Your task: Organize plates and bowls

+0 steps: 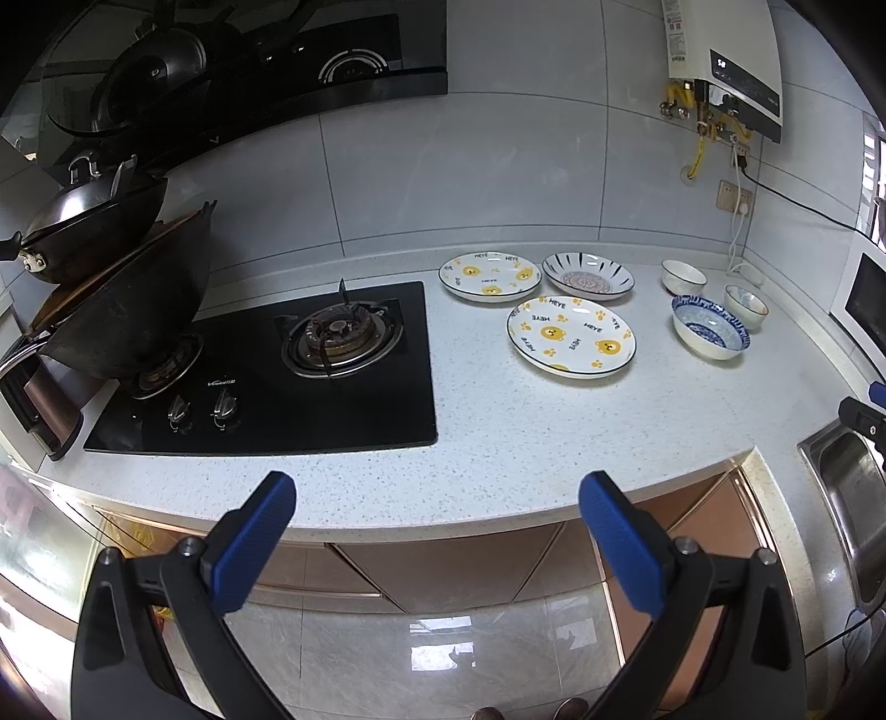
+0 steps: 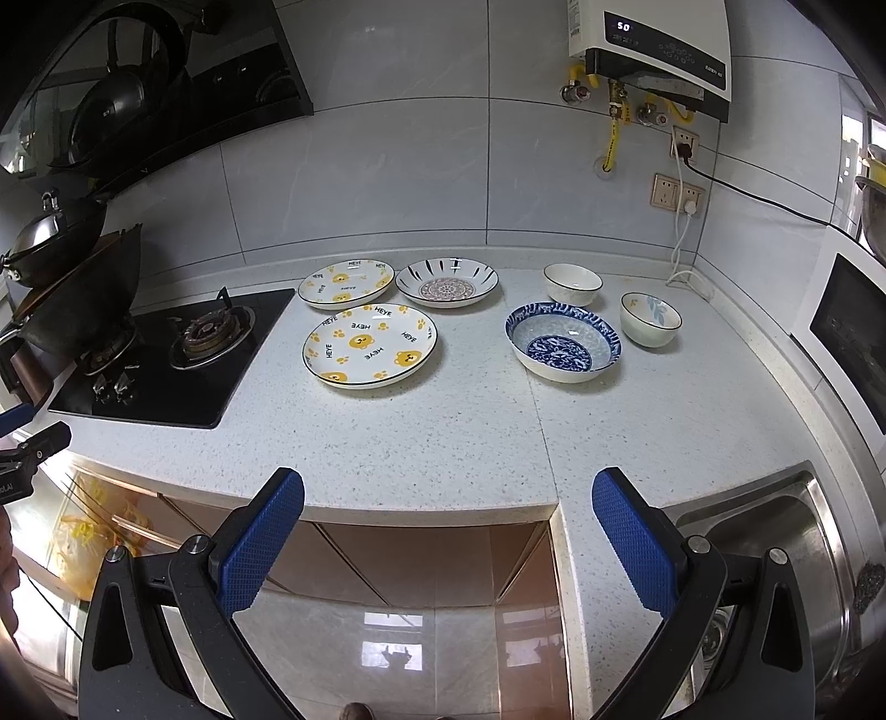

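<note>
Three plates lie on the white speckled counter: a near bear-print plate, a far bear-print plate and a mandala plate. To their right stand a blue patterned bowl, a white bowl and a white bowl with a blue leaf. The same set shows in the left wrist view, with the near bear plate and blue bowl. My left gripper and right gripper both hang open and empty, short of the counter's front edge.
A black gas hob with stacked woks fills the counter's left. A steel sink lies at the right, a white appliance behind it. A water heater, sockets and cables are on the tiled wall. Cabinets are below.
</note>
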A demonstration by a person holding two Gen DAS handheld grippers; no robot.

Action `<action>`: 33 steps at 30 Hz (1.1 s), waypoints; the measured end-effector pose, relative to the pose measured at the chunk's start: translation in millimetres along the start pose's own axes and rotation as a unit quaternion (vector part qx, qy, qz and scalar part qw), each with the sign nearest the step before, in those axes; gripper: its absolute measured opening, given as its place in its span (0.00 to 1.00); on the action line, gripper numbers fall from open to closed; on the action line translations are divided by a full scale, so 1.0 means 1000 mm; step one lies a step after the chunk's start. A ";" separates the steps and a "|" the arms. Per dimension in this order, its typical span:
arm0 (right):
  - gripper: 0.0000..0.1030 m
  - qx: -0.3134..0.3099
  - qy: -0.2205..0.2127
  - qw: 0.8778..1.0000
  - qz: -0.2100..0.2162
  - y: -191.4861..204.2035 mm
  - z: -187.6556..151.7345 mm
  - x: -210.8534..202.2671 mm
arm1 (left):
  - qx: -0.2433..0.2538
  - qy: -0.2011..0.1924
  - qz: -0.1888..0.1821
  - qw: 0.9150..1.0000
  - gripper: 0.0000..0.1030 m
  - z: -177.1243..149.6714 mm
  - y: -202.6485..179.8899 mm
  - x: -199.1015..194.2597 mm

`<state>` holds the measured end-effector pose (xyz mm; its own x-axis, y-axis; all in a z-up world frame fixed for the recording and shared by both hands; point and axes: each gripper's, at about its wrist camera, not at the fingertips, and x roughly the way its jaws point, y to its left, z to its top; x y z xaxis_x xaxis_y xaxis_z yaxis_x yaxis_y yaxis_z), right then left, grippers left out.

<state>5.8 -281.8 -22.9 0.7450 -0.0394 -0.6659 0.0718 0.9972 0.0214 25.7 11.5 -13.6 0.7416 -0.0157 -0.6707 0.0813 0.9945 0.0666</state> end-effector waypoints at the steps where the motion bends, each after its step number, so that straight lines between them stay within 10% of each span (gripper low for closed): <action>1: 0.99 0.000 0.001 1.000 -0.001 0.000 0.001 0.002 | 0.000 0.001 0.000 1.000 1.00 0.000 0.000 0.001; 33: 0.99 0.001 0.000 1.000 -0.009 0.012 0.000 0.000 | 0.006 0.001 -0.004 1.000 1.00 -0.001 0.003 0.002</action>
<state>6.3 -269.7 -22.4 0.7434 -0.0580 -0.6663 0.0876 0.9961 0.0110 26.4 15.0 -15.3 0.7398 -0.0234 -0.6724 0.0954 0.9929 0.0704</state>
